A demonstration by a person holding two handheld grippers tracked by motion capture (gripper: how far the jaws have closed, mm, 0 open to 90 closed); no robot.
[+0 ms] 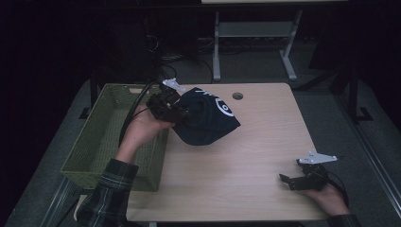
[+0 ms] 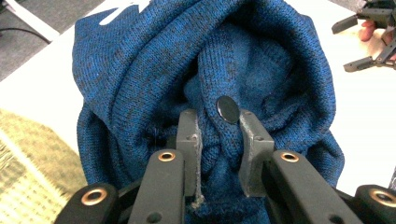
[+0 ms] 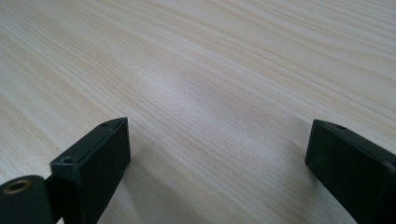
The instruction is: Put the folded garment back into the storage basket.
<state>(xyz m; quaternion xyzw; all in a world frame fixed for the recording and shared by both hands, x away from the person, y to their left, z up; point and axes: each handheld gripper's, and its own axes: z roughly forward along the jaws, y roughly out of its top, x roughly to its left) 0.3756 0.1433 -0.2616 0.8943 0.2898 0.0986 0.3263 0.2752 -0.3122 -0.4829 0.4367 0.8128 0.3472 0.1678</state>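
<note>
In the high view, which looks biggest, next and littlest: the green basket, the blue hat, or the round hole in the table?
Biggest to littlest:
1. The green basket, the largest of the three.
2. The blue hat, held up by the left claw, so it sits nearer the camera and may look larger than it is.
3. The round hole, tiny.

The high view looked forward and down over the bench (image 1: 236, 156). Each of the 2 riding cameras sat close behind its hand-held gripper: the left (image 2: 219, 135) faced blue knit cloth (image 2: 140, 60), the right (image 3: 217, 144) bare bench, shared with the high view.
</note>
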